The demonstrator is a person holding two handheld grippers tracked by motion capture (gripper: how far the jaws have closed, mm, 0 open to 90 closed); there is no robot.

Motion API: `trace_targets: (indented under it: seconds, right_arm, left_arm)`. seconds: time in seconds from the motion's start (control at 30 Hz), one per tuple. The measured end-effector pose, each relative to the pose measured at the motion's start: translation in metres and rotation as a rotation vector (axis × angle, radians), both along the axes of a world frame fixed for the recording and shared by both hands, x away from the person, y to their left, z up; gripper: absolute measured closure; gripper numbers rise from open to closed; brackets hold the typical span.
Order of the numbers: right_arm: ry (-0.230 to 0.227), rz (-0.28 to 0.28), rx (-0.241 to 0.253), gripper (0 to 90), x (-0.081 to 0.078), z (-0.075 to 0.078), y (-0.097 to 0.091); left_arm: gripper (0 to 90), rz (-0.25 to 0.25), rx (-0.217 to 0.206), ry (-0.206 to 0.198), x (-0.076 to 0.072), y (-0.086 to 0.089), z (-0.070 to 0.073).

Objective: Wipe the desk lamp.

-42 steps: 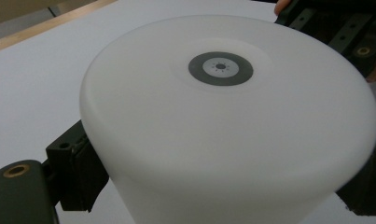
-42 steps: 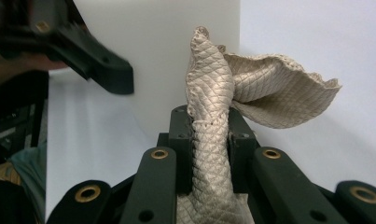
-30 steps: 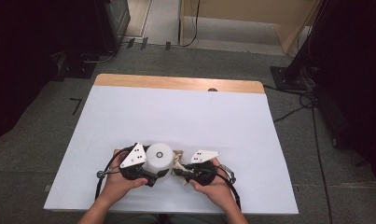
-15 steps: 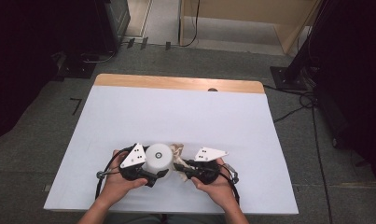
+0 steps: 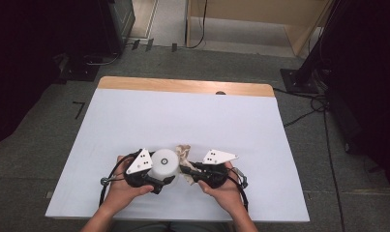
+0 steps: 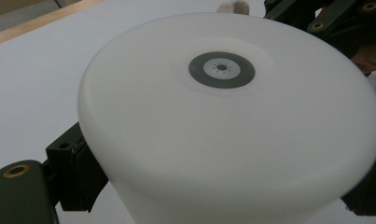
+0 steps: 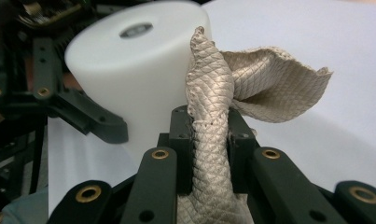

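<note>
Near the bench's (image 5: 134, 116) front edge, about midway along it, we hold both grippers close together. Our left gripper (image 5: 156, 180) has its fingers (image 6: 76, 170) clamped on the sides of a white canister (image 5: 164, 164), which stands upright on the bench; its flat top carries a small dark ring at the centre, and we cannot see inside it. Our right gripper (image 7: 209, 140) has its fingers (image 7: 181, 149) pinched shut on a beige quilted cloth (image 7: 251, 93). From the fingers the cloth rises as a narrow fold that touches the canister's side, then flares open on the side away from the canister, above the bench.
</note>
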State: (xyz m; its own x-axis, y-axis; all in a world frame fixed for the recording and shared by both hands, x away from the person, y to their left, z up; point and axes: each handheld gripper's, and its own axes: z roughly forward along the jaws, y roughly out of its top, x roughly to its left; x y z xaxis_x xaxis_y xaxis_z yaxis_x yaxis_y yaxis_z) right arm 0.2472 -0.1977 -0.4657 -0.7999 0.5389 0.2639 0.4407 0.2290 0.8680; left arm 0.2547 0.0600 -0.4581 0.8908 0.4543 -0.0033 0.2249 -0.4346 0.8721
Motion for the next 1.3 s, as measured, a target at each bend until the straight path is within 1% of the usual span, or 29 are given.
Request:
trace_targets:
  seconds: [0.03, 0.07, 0.13, 0.23, 0.3, 0.37, 0.43, 0.53, 0.6, 0.67, 0.77, 0.83, 0.87, 0.9, 0.97, 1.07, 1.13, 1.17, 1.27, 1.3]
  right_arm:
    - [0.021, 0.004, -0.001, 77.2, 0.001, -0.003, 0.0]
    - [0.058, 0.012, -0.011, 77.2, 0.002, -0.006, 0.001]
    - [0.096, 0.016, -0.055, 77.2, 0.004, -0.014, 0.003]
    - [0.11, 0.007, -0.115, 77.3, 0.005, -0.018, 0.008]
    - [0.116, 0.002, -0.115, 77.3, 0.005, -0.017, 0.008]
    - [0.1, -0.002, -0.098, 77.3, 0.004, -0.014, 0.007]
    - [0.081, -0.009, -0.066, 77.3, 0.003, -0.007, 0.005]
    - [0.023, -0.009, -0.025, 77.3, -0.001, 0.008, 0.002]
    - [-0.011, -0.013, 0.016, 77.4, -0.005, 0.018, 0.0]
    - [-0.043, -0.013, 0.043, 77.4, -0.009, 0.026, -0.002]
    - [-0.051, -0.003, 0.044, 77.4, -0.011, 0.028, -0.004]
    - [-0.031, 0.008, 0.049, 77.4, -0.01, 0.024, -0.004]
    - [-0.016, 0.012, 0.041, 77.3, -0.008, 0.021, -0.004]
    - [0.006, 0.019, 0.033, 77.3, -0.006, 0.016, -0.003]
    - [0.07, 0.028, 0.019, 77.3, -0.001, 0.006, -0.002]
    - [0.142, 0.025, -0.033, 77.3, 0.003, -0.009, 0.001]
    - [0.186, 0.043, -0.07, 77.3, 0.005, -0.016, 0.003]
    - [0.201, 0.049, -0.086, 77.3, 0.004, -0.018, 0.004]
    - [0.193, 0.053, -0.091, 77.3, 0.003, -0.016, 0.003]
    - [0.177, 0.057, -0.086, 77.3, 0.003, -0.014, 0.003]
  left_arm:
    - [8.4, 0.0, 0.0, 0.0, 0.0, 0.0, 0.0]
    - [8.4, 0.0, 0.0, -0.001, 0.0, 0.0, 0.0]
    - [8.4, 0.0, -0.003, 0.0, 0.0, 0.0, 0.0]
    - [8.4, -0.001, -0.005, -0.002, 0.0, 0.0, -0.001]
    - [8.4, -0.001, -0.006, -0.002, 0.0, 0.0, -0.001]
    - [8.3, -0.003, -0.005, -0.003, 0.0, 0.001, -0.001]
    - [8.3, -0.006, -0.002, -0.002, 0.0, 0.001, -0.001]
    - [8.3, -0.004, -0.001, -0.002, 0.0, 0.001, -0.001]
    - [8.3, -0.003, -0.002, 0.0, 0.0, 0.0, -0.001]
    - [8.3, -0.005, 0.001, 0.003, 0.001, 0.0, 0.0]
    - [8.3, -0.009, 0.002, 0.006, 0.002, 0.0, 0.0]
    - [8.3, -0.011, -0.002, 0.005, 0.002, 0.001, -0.001]
    - [8.3, -0.012, -0.005, 0.005, 0.002, 0.001, -0.001]
    - [8.2, -0.013, -0.007, 0.008, 0.002, 0.001, -0.001]
    - [8.2, -0.013, -0.009, 0.009, 0.002, 0.001, -0.002]
    - [8.1, -0.016, -0.008, 0.011, 0.003, 0.001, -0.002]
    - [8.0, -0.02, -0.007, 0.014, 0.003, 0.001, -0.002]
    - [8.0, -0.02, -0.008, 0.017, 0.003, 0.001, -0.002]
    - [7.6, -0.019, -0.01, 0.03, 0.004, 0.001, -0.003]
    - [7.6, -0.017, -0.011, 0.032, 0.004, 0.001, -0.003]
